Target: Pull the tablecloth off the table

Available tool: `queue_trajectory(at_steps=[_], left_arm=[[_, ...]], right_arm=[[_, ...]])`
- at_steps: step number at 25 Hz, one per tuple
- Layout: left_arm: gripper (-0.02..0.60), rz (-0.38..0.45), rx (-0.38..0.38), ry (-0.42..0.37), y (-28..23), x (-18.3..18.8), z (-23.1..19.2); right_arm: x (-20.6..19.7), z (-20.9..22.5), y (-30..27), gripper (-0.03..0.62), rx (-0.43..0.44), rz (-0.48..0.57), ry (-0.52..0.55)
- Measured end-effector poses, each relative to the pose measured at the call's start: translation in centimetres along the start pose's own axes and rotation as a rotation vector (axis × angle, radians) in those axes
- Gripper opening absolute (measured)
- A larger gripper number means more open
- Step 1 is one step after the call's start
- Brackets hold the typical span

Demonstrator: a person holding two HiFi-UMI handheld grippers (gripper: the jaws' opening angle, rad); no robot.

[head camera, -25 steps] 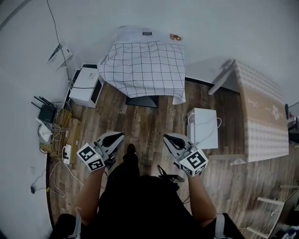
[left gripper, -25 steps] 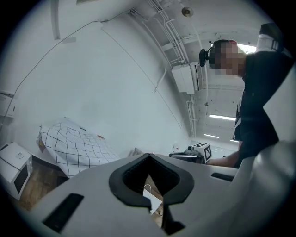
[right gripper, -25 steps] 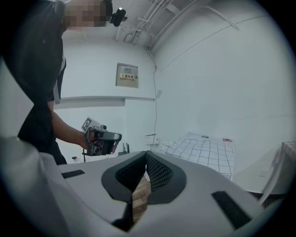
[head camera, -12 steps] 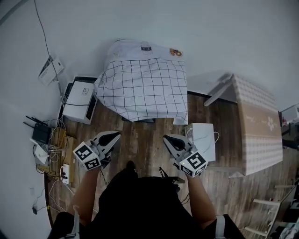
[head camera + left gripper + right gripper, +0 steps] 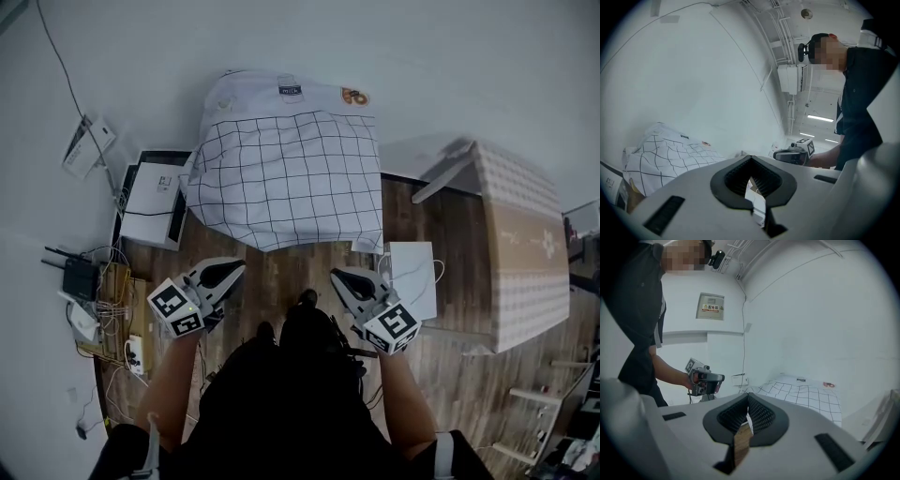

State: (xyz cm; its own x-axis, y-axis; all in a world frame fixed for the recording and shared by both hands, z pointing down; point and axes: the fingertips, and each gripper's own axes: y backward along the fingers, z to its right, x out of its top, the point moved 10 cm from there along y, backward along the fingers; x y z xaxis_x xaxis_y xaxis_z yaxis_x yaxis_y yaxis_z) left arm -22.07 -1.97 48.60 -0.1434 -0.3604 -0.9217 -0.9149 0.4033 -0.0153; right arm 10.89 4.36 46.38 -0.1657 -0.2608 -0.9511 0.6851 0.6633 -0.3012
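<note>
Closer than a second ago, the left tool and right tool sit just short of the gridded tablecloth, which fully drapes its hidden tabletop. Both tools are closed tight and empty; grasping the near hem likely comes next.

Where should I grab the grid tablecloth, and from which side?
Take the tablecloth by its near hanging hem, one claw toward each front corner, coming in from your own side. That edge hangs loose and faces you; the far edge is by the wall. The left claw and right claw are shut, so open first.
</note>
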Motion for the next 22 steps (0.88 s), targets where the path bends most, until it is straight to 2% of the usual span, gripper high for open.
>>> queue_trajectory(at_steps=[5,12,22], left_arm=[[0.011,-0.024,0.016,-0.003,-2.5,0.7,-2.3],[0.011,-0.040,0.119,-0.018,-6.6,3.2,-7.4],[0.011,-0.118,0.179,-0.056,-14.7,7.1,-12.1]], right_arm=[[0.2,3.3,-3.2,0.020,0.055,0.012,-0.007],[2.0,11.4,-8.4,0.020,0.150,0.045,0.034],[4.9,23.6,-12.6,0.020,0.241,0.062,0.070]])
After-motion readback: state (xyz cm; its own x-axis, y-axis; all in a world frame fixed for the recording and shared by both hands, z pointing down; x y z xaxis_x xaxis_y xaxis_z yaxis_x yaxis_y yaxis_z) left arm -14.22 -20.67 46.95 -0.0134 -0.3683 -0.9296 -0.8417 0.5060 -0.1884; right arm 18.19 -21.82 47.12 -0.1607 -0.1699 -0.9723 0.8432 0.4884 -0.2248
